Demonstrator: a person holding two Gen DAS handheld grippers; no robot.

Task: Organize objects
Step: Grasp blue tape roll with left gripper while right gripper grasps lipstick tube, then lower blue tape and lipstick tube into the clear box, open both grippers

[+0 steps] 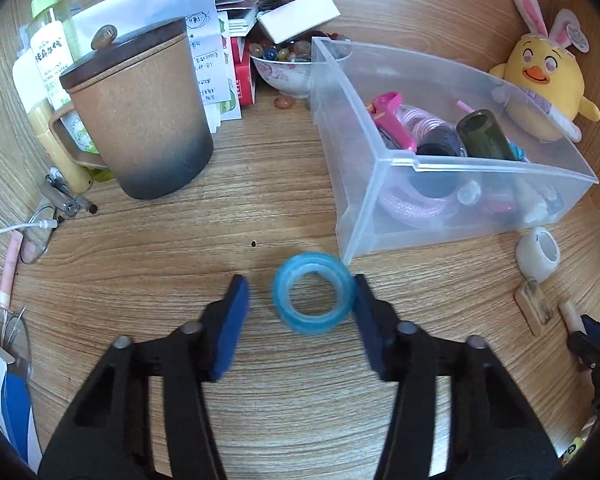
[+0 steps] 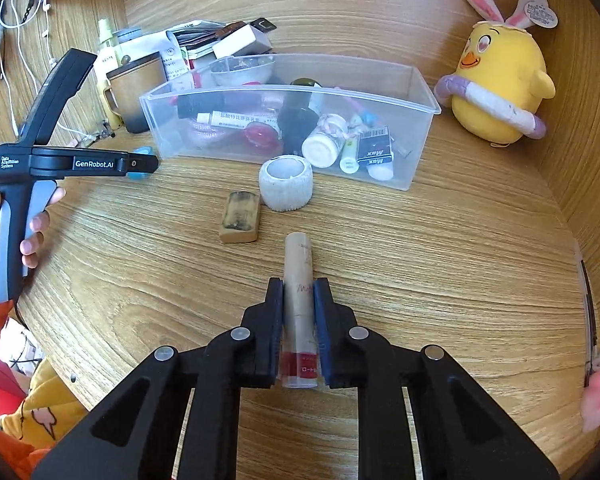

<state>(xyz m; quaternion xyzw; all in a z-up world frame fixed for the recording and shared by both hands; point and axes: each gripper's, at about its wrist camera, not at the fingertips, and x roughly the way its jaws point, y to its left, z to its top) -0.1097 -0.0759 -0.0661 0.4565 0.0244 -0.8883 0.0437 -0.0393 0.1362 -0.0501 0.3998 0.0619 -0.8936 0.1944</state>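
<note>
A blue tape roll [image 1: 314,294] lies on the wooden desk between the open fingers of my left gripper [image 1: 300,300], touching the right finger. The left gripper also shows in the right wrist view [image 2: 142,166], the blue roll peeking at its tip. My right gripper [image 2: 298,296] is shut on a tan tube with a red band [image 2: 299,280], held lengthwise along the fingers. A clear plastic bin [image 1: 400,160] [image 2: 422,96] holds several small items: bottles, tubes, a pink cord.
A white tape roll [image 2: 286,184] [image 1: 538,254] and a small wooden block [image 2: 240,216] [image 1: 534,306] lie in front of the bin. A brown lidded mug [image 1: 140,120], a bowl of beads [image 1: 284,68], papers and a spray bottle stand at the back left. A yellow chick plush [image 2: 500,80] sits right.
</note>
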